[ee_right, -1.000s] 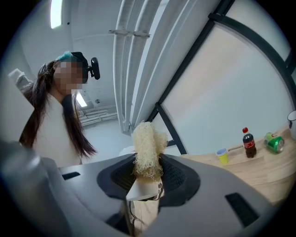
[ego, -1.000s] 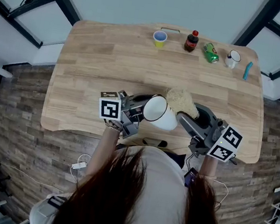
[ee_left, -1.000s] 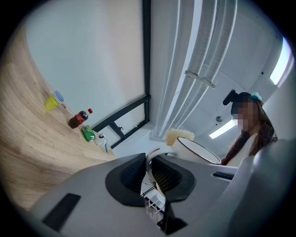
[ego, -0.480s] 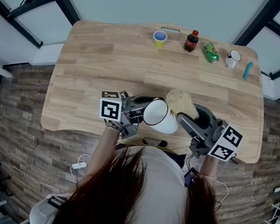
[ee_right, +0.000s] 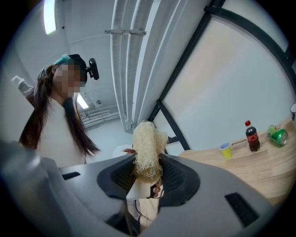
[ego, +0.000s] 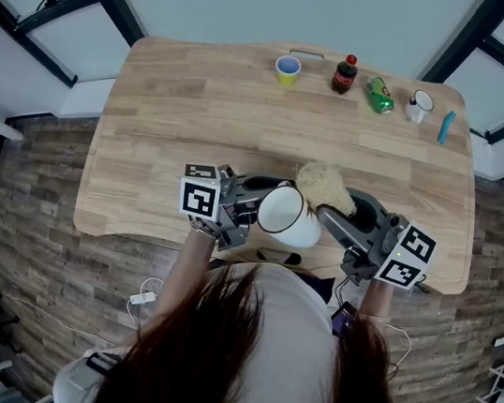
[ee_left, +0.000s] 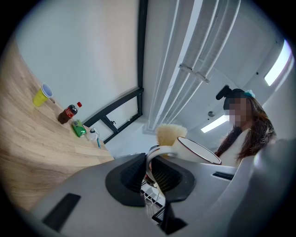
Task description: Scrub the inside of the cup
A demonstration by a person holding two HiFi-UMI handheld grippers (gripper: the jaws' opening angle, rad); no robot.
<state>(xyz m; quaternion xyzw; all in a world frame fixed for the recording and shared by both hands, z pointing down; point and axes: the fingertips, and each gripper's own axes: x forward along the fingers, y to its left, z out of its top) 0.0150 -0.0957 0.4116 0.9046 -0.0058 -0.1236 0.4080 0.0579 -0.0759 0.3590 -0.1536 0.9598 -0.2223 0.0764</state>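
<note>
A white enamel cup [ego: 285, 212] with a dark red rim is held up in the air near the table's front edge, tilted with its mouth toward the person. My left gripper [ego: 244, 206] is shut on the cup's handle [ee_left: 156, 152]; the cup [ee_left: 196, 150] rises just above the jaws in the left gripper view. My right gripper [ego: 334, 213] is shut on a pale straw-coloured loofah scrubber [ego: 325, 185], which stands just beside the cup's side. In the right gripper view the scrubber [ee_right: 148, 150] sticks up between the jaws, with the cup [ee_right: 124, 150] partly hidden behind it.
Along the far edge of the wooden table [ego: 178, 127] stand a yellow paper cup [ego: 287, 69], a cola bottle [ego: 345, 73], a green can [ego: 378, 94] on its side, a small white mug [ego: 419, 105] and a teal brush [ego: 446, 126].
The cup has tilted and sunk a little toward the person. The scrubber has stayed close beside it. Both grippers have barely shifted.
</note>
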